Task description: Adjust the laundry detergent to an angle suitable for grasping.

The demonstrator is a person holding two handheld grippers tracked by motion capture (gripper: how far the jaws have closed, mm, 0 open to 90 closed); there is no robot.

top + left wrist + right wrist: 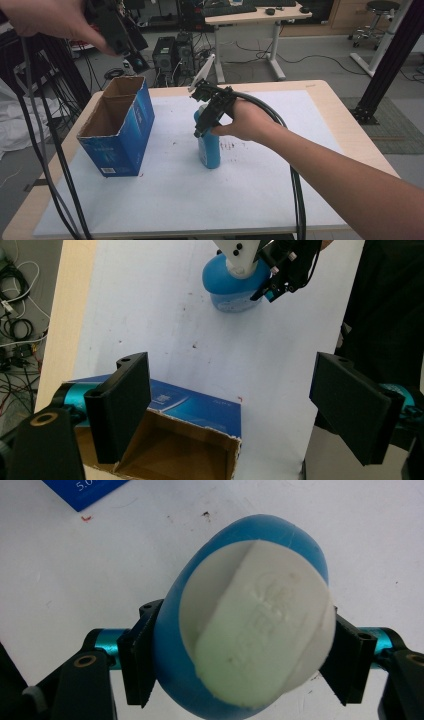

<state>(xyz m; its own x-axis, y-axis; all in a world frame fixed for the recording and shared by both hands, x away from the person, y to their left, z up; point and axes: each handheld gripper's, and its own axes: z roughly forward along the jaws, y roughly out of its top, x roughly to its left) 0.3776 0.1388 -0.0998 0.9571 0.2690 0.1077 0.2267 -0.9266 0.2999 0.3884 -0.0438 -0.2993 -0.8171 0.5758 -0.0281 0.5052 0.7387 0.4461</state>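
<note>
Two black jaws of the right gripper (240, 665) are pressed against the sides of the blue bottle (209, 146), one on each flank just below its white cap (260, 635), so the bottle is clamped near its shoulder. It stands upright on the white mat (250, 195), to the right of the open blue carton (117, 127) and well apart from it. The left gripper (230, 405) is held high above the carton, over its open top, with its jaws spread wide and nothing between them.

The bottle is judged to be smooth, rigid plastic, likely slippery under flat pads and of moderate weight if filled; its rounded body may tend to twist in a two-sided grip. A hold across the narrower faces, close under the cap, is judged the steadiest, with firm pressure kept on before any lift toward the carton.
</note>
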